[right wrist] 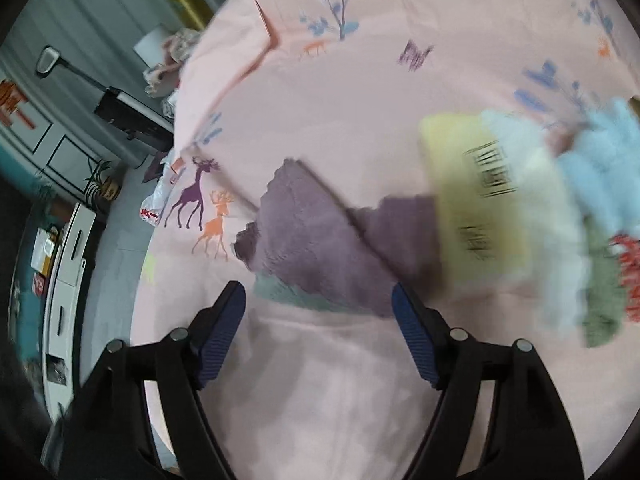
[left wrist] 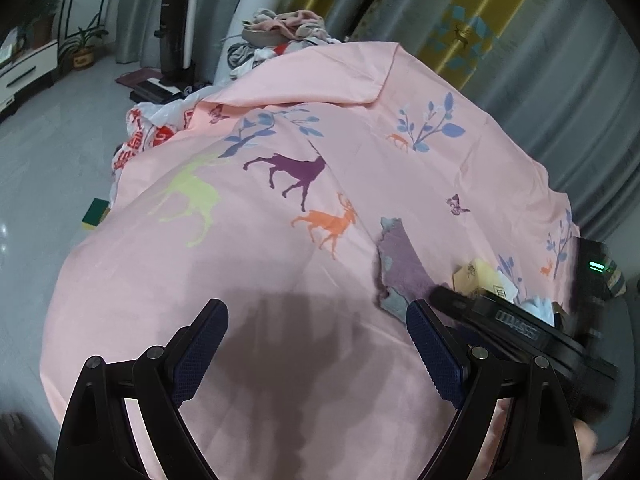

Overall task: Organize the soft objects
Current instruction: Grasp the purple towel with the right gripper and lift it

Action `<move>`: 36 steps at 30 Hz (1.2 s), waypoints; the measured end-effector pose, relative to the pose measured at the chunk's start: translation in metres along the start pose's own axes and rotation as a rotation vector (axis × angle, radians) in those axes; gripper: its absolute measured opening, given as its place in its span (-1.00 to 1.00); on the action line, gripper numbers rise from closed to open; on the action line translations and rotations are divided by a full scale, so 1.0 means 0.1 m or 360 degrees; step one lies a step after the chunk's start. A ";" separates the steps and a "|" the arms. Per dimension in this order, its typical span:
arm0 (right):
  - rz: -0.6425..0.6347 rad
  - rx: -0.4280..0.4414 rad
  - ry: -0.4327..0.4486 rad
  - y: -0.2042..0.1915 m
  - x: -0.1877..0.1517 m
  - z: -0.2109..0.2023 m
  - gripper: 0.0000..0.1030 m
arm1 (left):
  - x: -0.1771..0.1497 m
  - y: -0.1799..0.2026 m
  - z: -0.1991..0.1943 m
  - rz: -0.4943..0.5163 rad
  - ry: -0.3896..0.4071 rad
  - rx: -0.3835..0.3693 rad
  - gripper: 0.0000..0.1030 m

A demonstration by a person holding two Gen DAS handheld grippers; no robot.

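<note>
A purple fuzzy sock with grey-green trim (right wrist: 312, 240) lies flat on the pink deer-print sheet (right wrist: 320, 380); it also shows in the left wrist view (left wrist: 404, 264). My right gripper (right wrist: 318, 292) is open just short of the sock's near edge, with nothing pressed between its pads. To the sock's right sit a yellow barcoded card (right wrist: 480, 200), a pale blue fluffy piece (right wrist: 600, 160) and a green and red piece (right wrist: 604, 300), all blurred. My left gripper (left wrist: 316, 312) hangs open over bare sheet (left wrist: 280, 240), holding nothing. The right tool's black body (left wrist: 520, 336) crosses beside it.
A heap of laundry (left wrist: 288, 28) sits at the sheet's far end. A white plastic bag with red print (left wrist: 152, 132) hangs at the left edge. On the floor stand an upright vacuum (left wrist: 176, 28) and a green-yellow sponge (left wrist: 96, 214). Curtains (left wrist: 520, 40) hang behind.
</note>
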State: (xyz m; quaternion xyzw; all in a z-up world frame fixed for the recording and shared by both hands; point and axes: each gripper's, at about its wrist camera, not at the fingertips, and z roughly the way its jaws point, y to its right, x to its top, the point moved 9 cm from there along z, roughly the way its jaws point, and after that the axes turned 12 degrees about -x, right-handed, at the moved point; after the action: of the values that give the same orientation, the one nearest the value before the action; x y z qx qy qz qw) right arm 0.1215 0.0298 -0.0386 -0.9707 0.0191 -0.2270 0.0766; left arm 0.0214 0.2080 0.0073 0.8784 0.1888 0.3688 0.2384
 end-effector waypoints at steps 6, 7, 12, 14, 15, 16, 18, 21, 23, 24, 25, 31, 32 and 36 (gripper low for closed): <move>-0.0029 -0.0271 0.0102 0.05 0.16 0.41 0.35 | 0.01 -0.02 0.03 0.0001 -0.0024 -0.0016 0.77; -0.0091 -0.0286 0.0145 0.01 0.17 0.41 0.14 | 0.01 -0.03 0.04 0.0002 -0.0026 -0.0016 0.77; -0.0104 -0.0109 0.0138 0.03 0.22 0.37 -0.79 | 0.02 -0.03 0.07 -0.0008 -0.0028 -0.0005 0.77; -0.0108 -0.0017 0.0137 0.06 0.20 0.26 -0.80 | 0.00 0.03 0.08 0.0017 -0.0036 -0.0020 0.77; -0.0118 0.0015 0.0152 0.01 0.17 0.19 -0.80 | -0.01 0.05 0.09 0.0028 -0.0040 -0.0027 0.77; -0.0142 0.0050 0.0175 0.01 0.15 0.08 -0.80 | -0.01 0.07 0.10 0.0036 -0.0043 -0.0031 0.77; -0.0184 0.0116 0.0218 0.04 0.09 -0.16 -0.80 | -0.04 0.10 0.12 0.0054 -0.0057 -0.0025 0.77; -0.0239 0.0224 0.0254 0.14 -0.05 -0.51 -0.80 | -0.11 0.18 0.15 0.0065 -0.0096 -0.0058 0.77; -0.0287 0.0257 0.0261 0.27 -0.17 -0.70 -0.79 | -0.18 0.27 0.18 0.0080 -0.0130 -0.0110 0.77; -0.0307 0.0262 0.0247 0.38 -0.26 -0.77 -0.79 | -0.22 0.32 0.19 0.0095 -0.0148 -0.0125 0.77; -0.0333 0.0259 0.0219 0.46 -0.33 -0.78 -0.79 | -0.27 0.39 0.21 0.0118 -0.0170 -0.0140 0.77; -0.0362 0.0179 0.0074 1.01 -0.63 -0.59 -0.64 | -0.71 0.83 0.44 0.0219 -0.0394 -0.0260 0.77; -0.0328 0.0147 0.0032 1.11 -0.64 -0.53 -0.51 | -0.81 0.93 0.49 0.0248 -0.0443 -0.0281 0.77; -0.0128 0.0179 0.0013 1.42 -0.55 -0.54 0.25 | -1.12 1.23 0.61 0.0355 -0.0574 -0.0322 0.77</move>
State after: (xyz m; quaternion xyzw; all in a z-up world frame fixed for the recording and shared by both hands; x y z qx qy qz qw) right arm 0.0479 -0.1140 -0.0371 -0.9639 -0.0325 -0.2345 0.1218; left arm 0.0122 0.0333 -0.0242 0.9171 0.0069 0.2470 0.3129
